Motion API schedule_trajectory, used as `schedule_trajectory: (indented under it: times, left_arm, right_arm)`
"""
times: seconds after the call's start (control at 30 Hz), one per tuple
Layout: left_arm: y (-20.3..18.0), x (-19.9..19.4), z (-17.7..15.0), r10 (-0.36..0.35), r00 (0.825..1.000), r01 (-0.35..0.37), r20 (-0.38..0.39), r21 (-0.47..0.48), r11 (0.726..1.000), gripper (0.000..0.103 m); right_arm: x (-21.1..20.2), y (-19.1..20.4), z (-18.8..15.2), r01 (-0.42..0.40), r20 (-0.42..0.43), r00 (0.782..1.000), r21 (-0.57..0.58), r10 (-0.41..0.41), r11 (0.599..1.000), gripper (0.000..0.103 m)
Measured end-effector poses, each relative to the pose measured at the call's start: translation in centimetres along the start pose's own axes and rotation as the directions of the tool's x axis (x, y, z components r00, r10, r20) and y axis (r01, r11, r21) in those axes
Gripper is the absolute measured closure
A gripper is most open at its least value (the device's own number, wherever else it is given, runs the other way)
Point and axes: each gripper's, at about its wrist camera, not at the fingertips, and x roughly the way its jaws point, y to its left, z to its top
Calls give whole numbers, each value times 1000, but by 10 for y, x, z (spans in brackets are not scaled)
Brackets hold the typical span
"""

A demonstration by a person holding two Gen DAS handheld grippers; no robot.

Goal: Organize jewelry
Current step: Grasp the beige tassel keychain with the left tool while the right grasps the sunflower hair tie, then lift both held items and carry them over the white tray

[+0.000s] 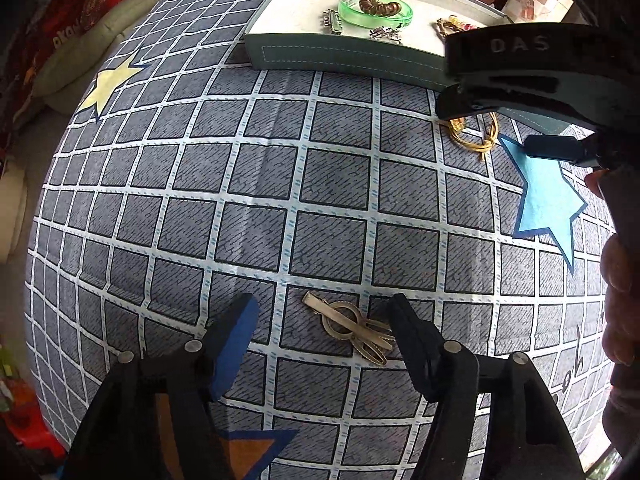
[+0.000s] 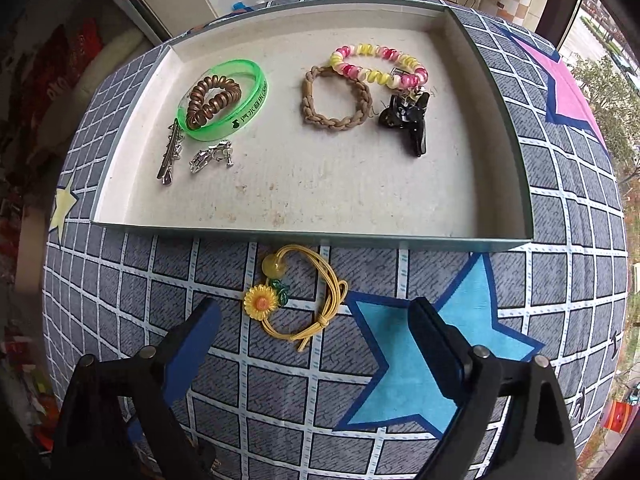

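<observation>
Hiding from right view: brass clip (image 1: 352, 326)

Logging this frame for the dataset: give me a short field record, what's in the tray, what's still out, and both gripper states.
tray: shallow, white inside, on the checked cloth
in tray, left: green bangle around a brown coil tie; two silver clips in front
in tray, right: braided bracelet, pink-yellow coil tie, black claw clip
still out: sunflower hair tie, gold hair clip
left gripper: open, straddling the gold hair clip
right gripper: open, sunflower hair tie just ahead of it
</observation>
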Motion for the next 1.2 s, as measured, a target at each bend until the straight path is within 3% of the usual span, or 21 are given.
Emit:
schedule_trajectory:
  times: [0.13,0.23,0.37,0.4,0.53,0.77,1.2]
  left_arm:
    - [-13,-11,-2,-11,1000,11,6,28,1000,32]
    - [-17,-18,-2,-22,1000,21,12,53,998,41]
    - [-10,-25,-3,-47,999,45,26,84,995,55]
    - [-10,-26,-3,-65,997,63,29,87,994,59]
    - [-2,-28,0,-139,990,137,22,85,987,78]
    - [-4,-26,1,-201,980,200,7,81,976,79]
    - [13,-40,6,-242,970,237,37,107,966,79]
  right_arm:
    - [7,19,1,82,18,997,-65,-81,995,24]
    - [10,32,0,147,43,989,-114,-143,983,43]
    - [10,37,1,139,57,989,-121,-133,983,85]
    - [10,36,1,133,55,990,-115,-127,984,87]
    - [3,20,-7,76,40,996,-74,-73,994,88]
    - [-8,-4,-31,7,25,1000,-9,-7,1000,88]
    - [-41,-37,-65,-65,35,997,74,63,995,88]
